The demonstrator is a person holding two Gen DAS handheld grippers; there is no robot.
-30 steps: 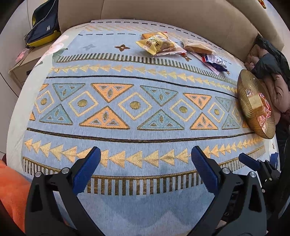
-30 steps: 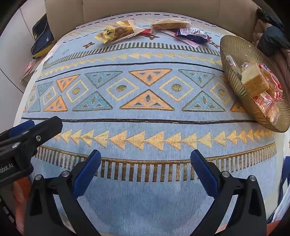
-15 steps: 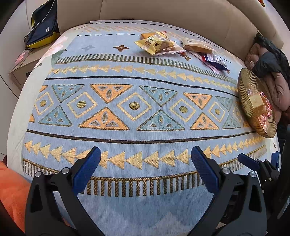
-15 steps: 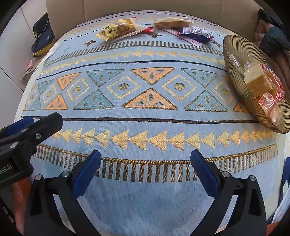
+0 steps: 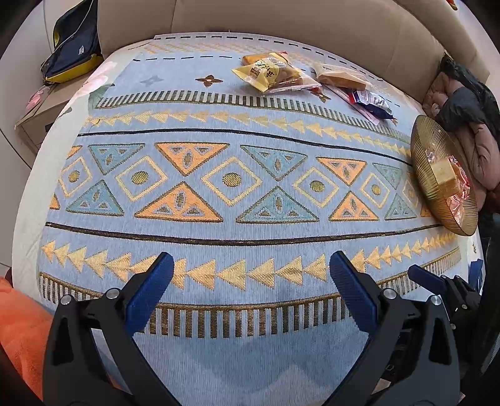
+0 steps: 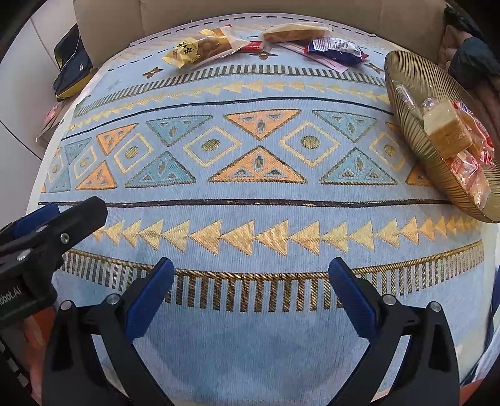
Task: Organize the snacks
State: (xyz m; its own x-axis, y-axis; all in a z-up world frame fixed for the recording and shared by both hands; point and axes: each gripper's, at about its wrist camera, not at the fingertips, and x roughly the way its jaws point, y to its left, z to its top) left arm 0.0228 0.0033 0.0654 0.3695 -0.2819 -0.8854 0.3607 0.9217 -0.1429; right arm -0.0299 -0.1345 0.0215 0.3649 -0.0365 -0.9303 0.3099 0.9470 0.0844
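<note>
Both claws gape empty, left gripper (image 5: 251,276) and right gripper (image 6: 251,281) near the cloth's front edge, so the right should reach far across for the blue packet (image 6: 336,48) just beside the gold bowl (image 6: 403,93).

My left wrist camera sits low over the near edge of the surface (image 5: 250,359), looking forward between the spread fingers of the left claw (image 5: 251,268) toward the beige sofa back (image 5: 281,18). My right wrist camera looks the same way from just beside it, through the right claw (image 6: 251,273), slightly closer to the gold bowl (image 6: 406,103). Both views share the patterned blue cloth (image 5: 231,125), the far row of snack packets (image 5: 272,73) and the bowl. Each camera catches the other claw at its frame edge.
</note>
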